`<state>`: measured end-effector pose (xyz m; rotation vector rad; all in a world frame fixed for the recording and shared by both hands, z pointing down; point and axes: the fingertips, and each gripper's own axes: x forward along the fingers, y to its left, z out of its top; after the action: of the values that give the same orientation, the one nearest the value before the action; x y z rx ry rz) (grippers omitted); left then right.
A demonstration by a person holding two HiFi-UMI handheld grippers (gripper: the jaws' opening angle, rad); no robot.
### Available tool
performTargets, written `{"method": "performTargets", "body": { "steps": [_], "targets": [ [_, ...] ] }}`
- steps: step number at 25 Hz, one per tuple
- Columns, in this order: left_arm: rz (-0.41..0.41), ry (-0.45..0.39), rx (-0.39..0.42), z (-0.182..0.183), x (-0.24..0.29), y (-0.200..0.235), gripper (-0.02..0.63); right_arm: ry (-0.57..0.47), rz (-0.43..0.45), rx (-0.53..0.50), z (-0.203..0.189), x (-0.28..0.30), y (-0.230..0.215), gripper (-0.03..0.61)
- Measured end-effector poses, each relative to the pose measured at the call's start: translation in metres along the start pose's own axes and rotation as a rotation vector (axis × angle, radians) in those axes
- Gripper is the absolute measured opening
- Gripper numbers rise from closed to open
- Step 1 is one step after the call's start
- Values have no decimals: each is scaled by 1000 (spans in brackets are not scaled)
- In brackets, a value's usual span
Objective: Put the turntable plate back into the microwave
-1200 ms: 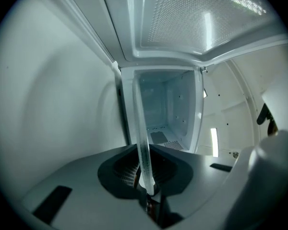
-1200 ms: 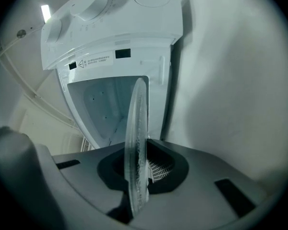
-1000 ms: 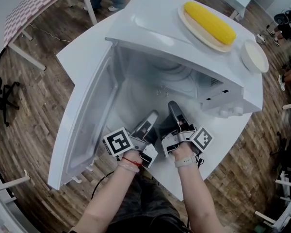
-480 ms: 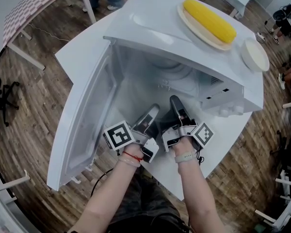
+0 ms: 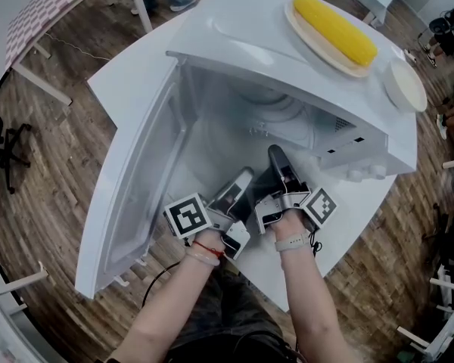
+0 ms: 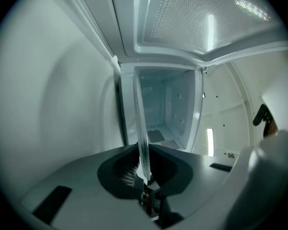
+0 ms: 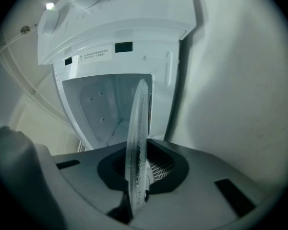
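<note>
The clear glass turntable plate (image 6: 141,128) is seen edge-on between the jaws in both gripper views, and it reaches toward the open microwave cavity (image 5: 250,127). In the head view my left gripper (image 5: 243,178) and right gripper (image 5: 275,156) sit side by side at the cavity's mouth. My left gripper (image 6: 145,176) is shut on the plate's near rim. So is my right gripper (image 7: 137,195), with the plate (image 7: 138,138) standing upright between its pads. The glass is barely visible in the head view.
The white microwave (image 5: 272,44) stands on a white table (image 5: 121,82), its door (image 5: 136,195) swung open to the left. On its top lie a corn cob on a plate (image 5: 337,29) and a white dish (image 5: 405,84). Wooden floor and other tables surround it.
Both grippers have stayed almost in place with the plate still held. Only the head view has shifted slightly.
</note>
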<state>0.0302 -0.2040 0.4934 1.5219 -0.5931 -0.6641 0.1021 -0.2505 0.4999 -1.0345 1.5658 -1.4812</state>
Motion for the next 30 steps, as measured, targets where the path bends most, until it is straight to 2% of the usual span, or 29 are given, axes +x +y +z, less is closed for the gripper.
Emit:
{"method": "performTargets", "body": {
  "steps": [3,7,12,16,20,24,30],
  "targets": [
    [-9,2,7,2,3,-3,38,-1,12,-22,2,4,5,40],
    [-5,0,41,11,9,-6,38,-18,10,12,4,10,3,40],
    [-26,-23,-62,13,15,-6,38,-27,0,10,8,16,2,40],
    [5,-27,-39,17,17,0,38,-3,-18,-83,9,19,7,45],
    [-10,-27,-72,15,23,-4,38,58,-39,-199,6,16,11,121],
    [28,-13,-34,16,23,3,38,88,-54,-213,3,10,12,136],
    [32,-18,-45,18,22,5,37,140,-89,-212,-6,0,12,156]
  ]
}}
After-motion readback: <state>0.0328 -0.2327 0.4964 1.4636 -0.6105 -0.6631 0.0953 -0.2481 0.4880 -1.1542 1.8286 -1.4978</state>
